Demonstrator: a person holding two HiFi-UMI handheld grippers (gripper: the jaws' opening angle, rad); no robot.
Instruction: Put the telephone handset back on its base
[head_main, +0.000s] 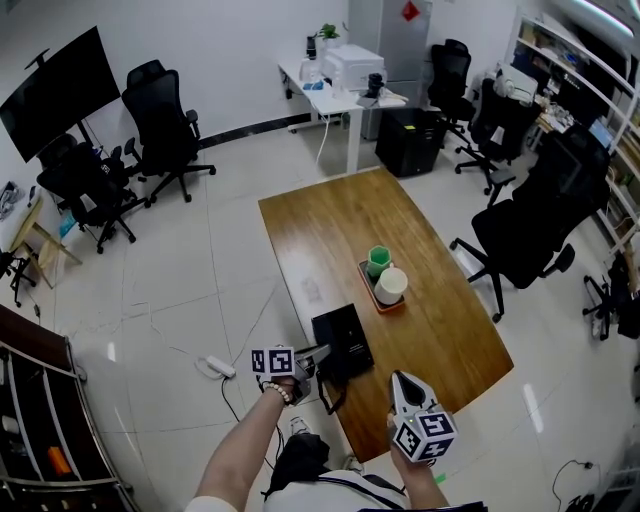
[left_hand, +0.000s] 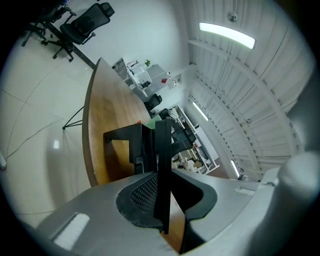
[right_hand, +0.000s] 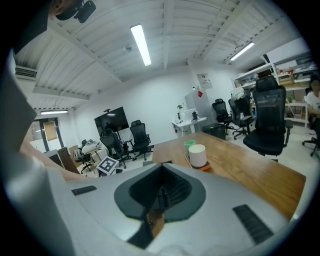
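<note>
The left claw (head_main: 316, 358) is clamped on the telephone handset (left_hand: 162, 150), a thin black piece standing edge-on between its pads in the left gripper view. From the head view, the claw sits at the near left corner of the wooden surface (head_main: 440, 330), with the handset just beside the near left edge of the black base (head_main: 345, 338). Whether handset and base touch is hard to tell from here. A dark cord (head_main: 330, 398) loops down off the near edge of the surface below the claw. The right claw (head_main: 402, 378) is held over the near edge, to the right of the base and apart from it. Its jaws are closed together with nothing between them, as the right gripper view shows (right_hand: 161, 196). Farther along the surface, beyond the base, an orange tray (head_main: 366, 279) carries a green cup (head_main: 378, 259) and a white cup (head_main: 391, 285).
</note>
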